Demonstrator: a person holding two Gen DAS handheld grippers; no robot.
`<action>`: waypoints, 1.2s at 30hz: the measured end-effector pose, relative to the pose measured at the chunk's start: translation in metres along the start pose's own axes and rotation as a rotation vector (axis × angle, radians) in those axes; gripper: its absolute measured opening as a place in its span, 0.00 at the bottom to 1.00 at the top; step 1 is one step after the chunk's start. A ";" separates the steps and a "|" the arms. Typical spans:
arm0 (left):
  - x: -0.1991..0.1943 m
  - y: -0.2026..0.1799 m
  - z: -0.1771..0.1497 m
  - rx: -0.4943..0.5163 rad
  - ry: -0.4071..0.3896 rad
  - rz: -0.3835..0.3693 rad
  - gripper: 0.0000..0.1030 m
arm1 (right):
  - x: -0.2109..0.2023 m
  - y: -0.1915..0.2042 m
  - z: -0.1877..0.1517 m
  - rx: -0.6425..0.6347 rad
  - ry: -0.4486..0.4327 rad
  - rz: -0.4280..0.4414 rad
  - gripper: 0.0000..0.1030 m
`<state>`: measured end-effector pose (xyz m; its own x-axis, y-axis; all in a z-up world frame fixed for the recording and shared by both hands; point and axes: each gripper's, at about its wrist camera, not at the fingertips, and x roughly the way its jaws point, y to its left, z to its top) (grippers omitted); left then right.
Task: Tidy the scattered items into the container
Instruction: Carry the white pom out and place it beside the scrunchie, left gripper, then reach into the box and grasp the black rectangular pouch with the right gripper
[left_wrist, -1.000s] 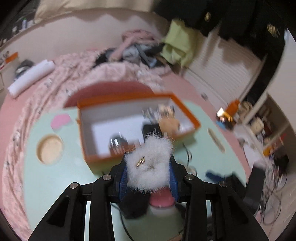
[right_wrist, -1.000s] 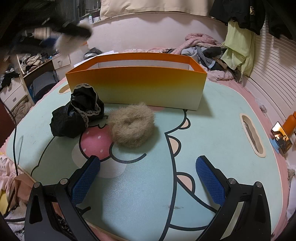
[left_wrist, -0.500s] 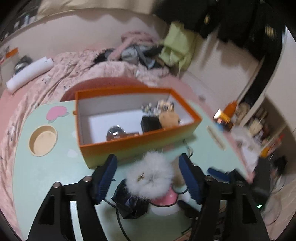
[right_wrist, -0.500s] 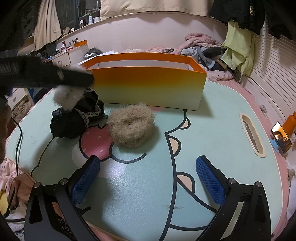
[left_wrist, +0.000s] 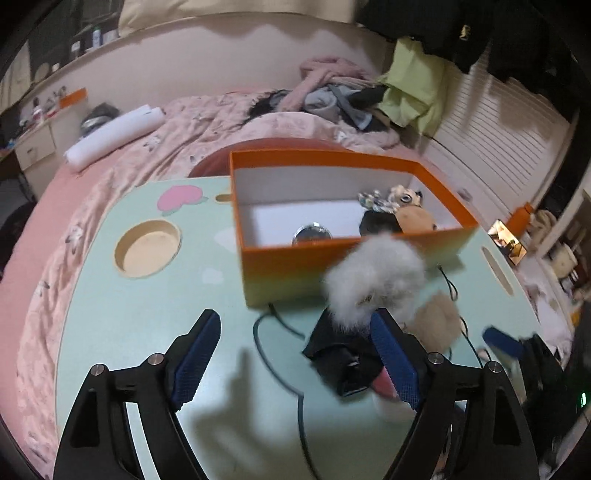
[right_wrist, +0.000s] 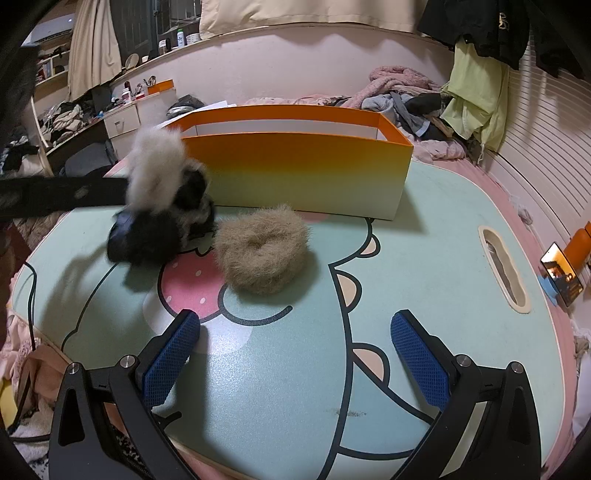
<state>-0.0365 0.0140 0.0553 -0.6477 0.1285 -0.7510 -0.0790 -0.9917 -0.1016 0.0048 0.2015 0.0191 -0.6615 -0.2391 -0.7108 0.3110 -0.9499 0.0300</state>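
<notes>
In the left wrist view, the left hand-held gripper has just been opening and stands wide with nothing between its pads, the white fluffy scrunchie blurred at right of centre, just outside the orange box. In the right wrist view, the right hand-held gripper gapes empty at the bottom over the surface; the white scrunchie sits atop a black cloth at centre left, beside a tan scrunchie in front of the box.

Orange box with white inside, white fluffy scrunchie, tan fluffy scrunchie, black cloth, mint-green cartoon-printed table
</notes>
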 end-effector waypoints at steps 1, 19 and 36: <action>0.003 -0.006 0.003 0.018 0.002 -0.015 0.81 | 0.000 0.000 0.000 0.001 0.000 0.001 1.00; -0.027 -0.007 -0.050 0.162 -0.071 0.066 0.84 | -0.001 0.000 -0.002 0.000 -0.003 0.000 1.00; -0.001 -0.006 -0.078 0.120 -0.067 0.074 1.00 | -0.006 -0.014 -0.001 0.034 -0.018 -0.034 1.00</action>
<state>0.0233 0.0200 0.0059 -0.7041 0.0580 -0.7077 -0.1163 -0.9926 0.0343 0.0049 0.2163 0.0226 -0.6835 -0.2093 -0.6994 0.2644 -0.9640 0.0301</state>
